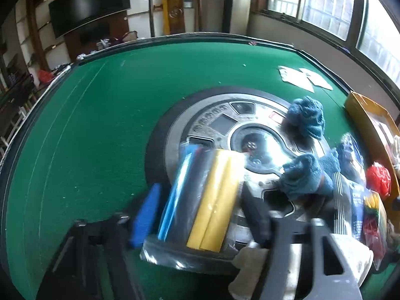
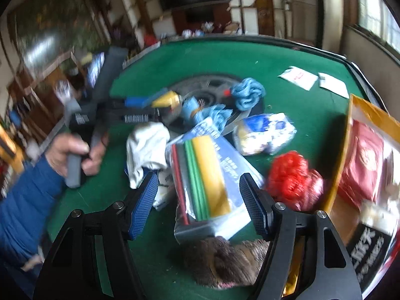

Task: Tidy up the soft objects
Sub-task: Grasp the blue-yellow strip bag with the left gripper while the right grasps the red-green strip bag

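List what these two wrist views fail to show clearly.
- Left wrist view: whether the left gripper presses the clear packet; motion blur smears its fingers.
- Left wrist view: the striped packet at the right edge, partly hidden by a blue glove.
- Right wrist view: the brown furry item, cut off between the open right gripper fingers.

Daylit from the windows (image 1: pixel 325 5) upper right, blown out there. Hard glare on the metal disc (image 1: pixel 262 150). Heavy fisheye bend, black corners. Right wrist view motion-smeared, worst at left; left view sharper, near fingers blurred.
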{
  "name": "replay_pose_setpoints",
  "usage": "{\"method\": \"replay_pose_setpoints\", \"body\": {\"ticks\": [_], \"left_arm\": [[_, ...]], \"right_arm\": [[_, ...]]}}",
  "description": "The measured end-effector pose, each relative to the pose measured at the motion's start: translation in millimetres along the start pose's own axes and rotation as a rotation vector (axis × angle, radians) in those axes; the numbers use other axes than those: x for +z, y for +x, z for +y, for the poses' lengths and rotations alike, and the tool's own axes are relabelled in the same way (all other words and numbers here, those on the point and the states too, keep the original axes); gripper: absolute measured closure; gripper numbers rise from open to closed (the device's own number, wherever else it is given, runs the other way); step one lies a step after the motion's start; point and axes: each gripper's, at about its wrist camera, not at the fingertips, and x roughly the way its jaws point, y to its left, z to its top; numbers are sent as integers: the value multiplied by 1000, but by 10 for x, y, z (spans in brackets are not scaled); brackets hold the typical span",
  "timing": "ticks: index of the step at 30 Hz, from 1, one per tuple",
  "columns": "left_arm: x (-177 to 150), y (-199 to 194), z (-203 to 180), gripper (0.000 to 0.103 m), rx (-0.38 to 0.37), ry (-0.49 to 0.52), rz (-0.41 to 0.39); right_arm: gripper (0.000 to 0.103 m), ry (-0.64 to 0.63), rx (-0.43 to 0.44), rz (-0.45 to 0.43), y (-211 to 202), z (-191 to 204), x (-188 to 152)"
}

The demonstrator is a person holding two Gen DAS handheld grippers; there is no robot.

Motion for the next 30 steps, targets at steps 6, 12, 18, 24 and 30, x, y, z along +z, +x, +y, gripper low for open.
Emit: {"method": "replay_pose_setpoints", "body": {"ticks": [6, 12, 18, 24, 30], "left_arm": [[-4, -5, 90, 57, 16, -47, -8], [-3, 5, 86, 57, 19, -55, -11], [-4, -13, 100, 58, 33, -65, -21], [-29, -161, -62, 58, 124, -14, -117], [-77, -332, -273, 58, 202, 65, -218]], "right_arm": [[57, -3, -60, 110, 301, 20, 6], [63, 110, -25, -60, 87, -10, 236], [63, 199, -1, -167, 102, -97, 93], [63, 188, -76, -169, 156, -167, 63], [63, 175, -78, -189, 116, -128, 97]]}}
